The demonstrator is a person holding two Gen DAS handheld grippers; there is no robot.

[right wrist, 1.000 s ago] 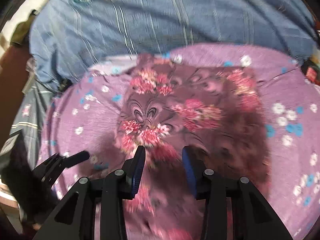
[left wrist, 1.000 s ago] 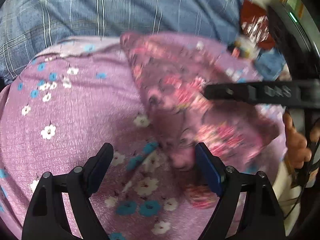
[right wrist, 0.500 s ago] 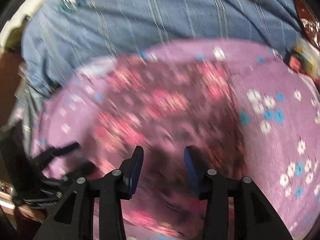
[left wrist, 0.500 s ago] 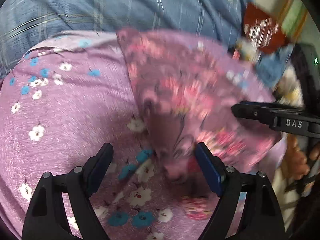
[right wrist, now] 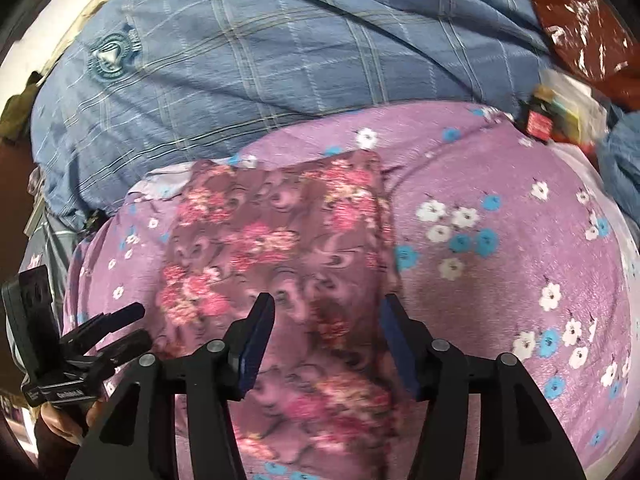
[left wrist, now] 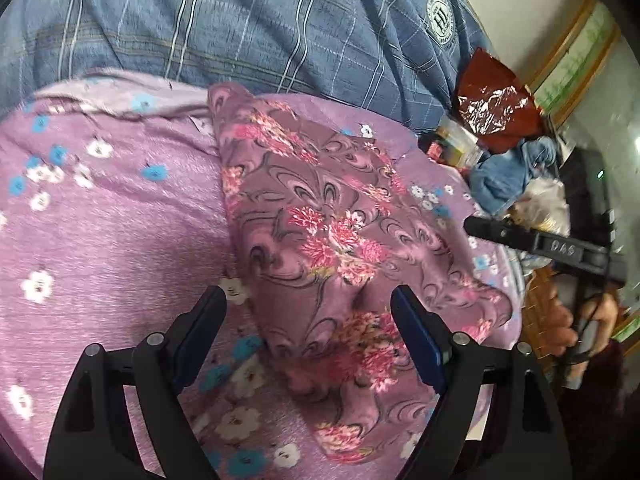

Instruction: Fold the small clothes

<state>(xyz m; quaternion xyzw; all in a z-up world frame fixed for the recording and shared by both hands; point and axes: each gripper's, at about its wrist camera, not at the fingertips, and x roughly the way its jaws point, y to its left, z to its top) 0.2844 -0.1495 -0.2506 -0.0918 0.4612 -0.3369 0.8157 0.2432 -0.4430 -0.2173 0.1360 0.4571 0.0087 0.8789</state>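
While the left gripper (left wrist: 308, 332) hovers at lower centre with fingers spread wide over the rose-patterned cloth (left wrist: 320, 232), the right gripper (right wrist: 326, 332) has just been opening, empty, above it. Beneath lies a lilac flowered cloth (left wrist: 100, 240); farther up, a blue plaid cloth (left wrist: 240, 20).

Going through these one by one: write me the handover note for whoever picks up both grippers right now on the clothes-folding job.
Left gripper: open, over the near end of the folded floral cloth, not pressing it.
Right gripper: jaws have just been opening; nothing pinched, floral cloth beneath.
The cloth lies as a narrow strip on the purple flowered sheet; blue checked fabric behind.
Done: at least one fold laid.
Left: probably fold the strip shorter and smooth it.
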